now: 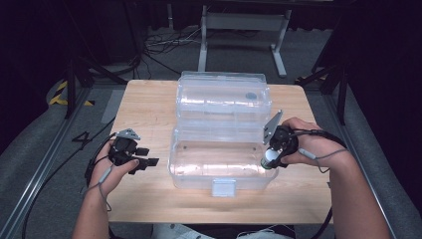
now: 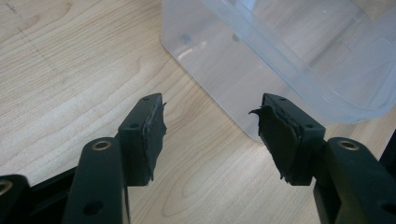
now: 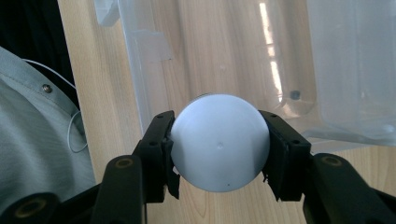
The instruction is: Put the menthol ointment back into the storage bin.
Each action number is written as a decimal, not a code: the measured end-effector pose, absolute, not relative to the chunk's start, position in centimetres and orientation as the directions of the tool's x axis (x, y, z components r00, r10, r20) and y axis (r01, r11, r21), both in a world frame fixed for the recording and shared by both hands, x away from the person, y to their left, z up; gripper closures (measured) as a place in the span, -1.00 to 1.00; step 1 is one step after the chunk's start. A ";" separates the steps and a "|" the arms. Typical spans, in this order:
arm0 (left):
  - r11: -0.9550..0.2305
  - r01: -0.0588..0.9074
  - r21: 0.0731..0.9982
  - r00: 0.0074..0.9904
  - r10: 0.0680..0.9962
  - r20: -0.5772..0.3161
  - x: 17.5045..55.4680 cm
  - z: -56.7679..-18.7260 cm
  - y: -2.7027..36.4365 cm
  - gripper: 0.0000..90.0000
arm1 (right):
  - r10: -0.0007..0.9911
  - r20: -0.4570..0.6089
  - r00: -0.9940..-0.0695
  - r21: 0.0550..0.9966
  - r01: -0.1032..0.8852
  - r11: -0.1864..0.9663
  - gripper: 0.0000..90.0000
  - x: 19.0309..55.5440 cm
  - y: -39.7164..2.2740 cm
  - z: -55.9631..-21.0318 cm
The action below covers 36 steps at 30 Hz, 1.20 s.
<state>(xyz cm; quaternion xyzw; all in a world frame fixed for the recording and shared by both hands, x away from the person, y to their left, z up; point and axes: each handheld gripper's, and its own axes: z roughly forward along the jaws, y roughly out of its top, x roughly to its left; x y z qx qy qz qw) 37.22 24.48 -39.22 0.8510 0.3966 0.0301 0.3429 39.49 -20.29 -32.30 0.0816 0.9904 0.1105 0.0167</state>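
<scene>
A clear plastic box point(image 1: 199, 172) stands open in the middle of the wooden table point(image 1: 144, 104), its lid point(image 1: 224, 97) laid back behind it. My right gripper point(image 1: 273, 159) is shut on a white round-ended bulb point(image 1: 269, 156) at the box's right end. In the right gripper view the bulb point(image 3: 218, 149) sits squeezed between the two pads of the right gripper point(image 3: 217, 116), over the box's wall point(image 3: 140, 93). My left gripper point(image 1: 148, 156) rests on the table left of the box. In its own view the left gripper point(image 2: 212, 100) stands open and empty, facing the box's corner point(image 2: 224, 60).
A white latch point(image 1: 223, 187) sticks out from the box's front wall. Bare tabletop lies left and right of the box. A person's shirt point(image 3: 37, 130) is near the table's front edge. Cables point(image 1: 164, 42) and metal stand legs point(image 1: 278, 55) are on the floor beyond the table.
</scene>
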 end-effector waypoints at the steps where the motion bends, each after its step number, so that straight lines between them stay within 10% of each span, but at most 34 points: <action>1: -0.448 0.655 0.608 0.683 0.696 -0.222 37.2 -39.2 24.5 -0.08 | 0.161 -0.017 -0.987 0.223 0.153 0.963 0.11 39.5 -20.2 -32.5; 36: -0.445 0.666 0.599 0.675 0.701 -0.231 37.3 -39.5 24.6 -0.09 | 0.114 0.019 -0.993 0.147 0.115 0.982 0.11 40.1 -18.7 -36.6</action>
